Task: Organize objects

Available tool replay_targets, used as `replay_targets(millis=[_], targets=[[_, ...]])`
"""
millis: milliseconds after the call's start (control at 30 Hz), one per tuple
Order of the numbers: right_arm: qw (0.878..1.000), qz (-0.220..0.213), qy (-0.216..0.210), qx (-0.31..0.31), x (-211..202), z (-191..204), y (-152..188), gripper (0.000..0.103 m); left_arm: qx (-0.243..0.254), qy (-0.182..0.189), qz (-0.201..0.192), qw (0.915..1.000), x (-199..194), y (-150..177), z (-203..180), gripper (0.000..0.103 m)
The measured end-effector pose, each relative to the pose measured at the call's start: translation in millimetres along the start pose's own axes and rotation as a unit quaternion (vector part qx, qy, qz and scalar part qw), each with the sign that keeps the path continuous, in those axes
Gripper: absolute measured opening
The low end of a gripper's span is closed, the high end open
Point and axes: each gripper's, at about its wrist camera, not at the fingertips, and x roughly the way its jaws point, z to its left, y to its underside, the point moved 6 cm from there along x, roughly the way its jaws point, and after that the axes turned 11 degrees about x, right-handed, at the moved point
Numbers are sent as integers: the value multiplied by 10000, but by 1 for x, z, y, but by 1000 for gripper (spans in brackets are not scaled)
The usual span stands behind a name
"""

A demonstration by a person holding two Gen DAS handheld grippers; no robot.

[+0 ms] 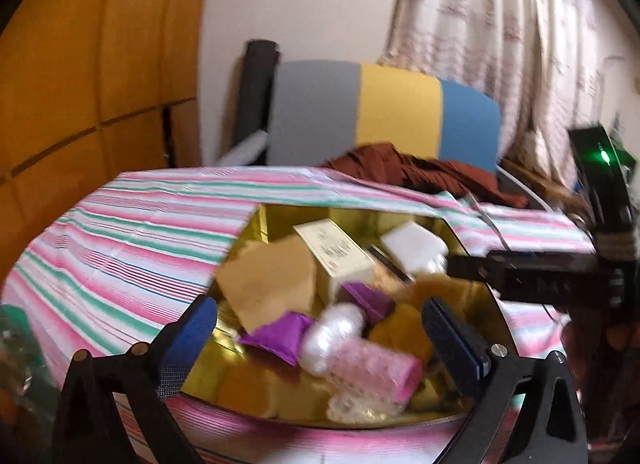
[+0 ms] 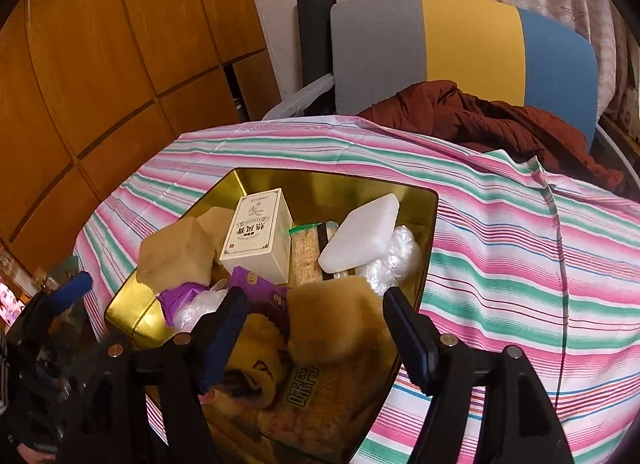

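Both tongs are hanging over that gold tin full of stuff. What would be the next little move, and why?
Probably lift the left tongs clear of the gold tin. They stand wide open with nothing pressed between them, and the pink roller lies loose on the pile below. The right tongs look open too.

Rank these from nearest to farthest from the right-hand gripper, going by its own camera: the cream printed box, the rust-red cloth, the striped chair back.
From the right gripper:
1. Cream printed box, inside the gold tin, left of centre.
2. Rust-red cloth, beyond the table's far edge.
3. Striped chair back, behind the cloth.
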Motion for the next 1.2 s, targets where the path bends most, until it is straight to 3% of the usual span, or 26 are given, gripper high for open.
replay_targets(millis=[100,167,300,333,600,667,733,900,1200], targets=[[9994,0,-303,186,-6,-3,0,72,-75,-310,-44,9995,-3,-6,6,103],[9997,56,-167,175,-7,-6,2,71,-103,-475,32,9988,-2,-7,8,103],[9990,427,-39,131,-1,-9,14,41,-264,-523,271,9979,4,-7,12,103],[9985,528,-54,132,1,-9,17,39,-312,-527,322,9976,4,-7,13,103],[9961,884,-65,-14,41,-3,23,39,-262,-772,889,9927,10,-7,8,103],[9967,767,-179,186,34,-5,18,39,-183,-818,949,9919,10,-9,6,103],[9977,579,-264,222,21,-3,13,46,-119,-963,984,9904,8,-10,5,103],[9995,291,133,43,-7,3,10,61,-108,-1052,1248,9865,14,-10,1,103],[9973,123,726,22,-20,3,8,63,-343,-1024,1828,9772,20,-2,1,103]])
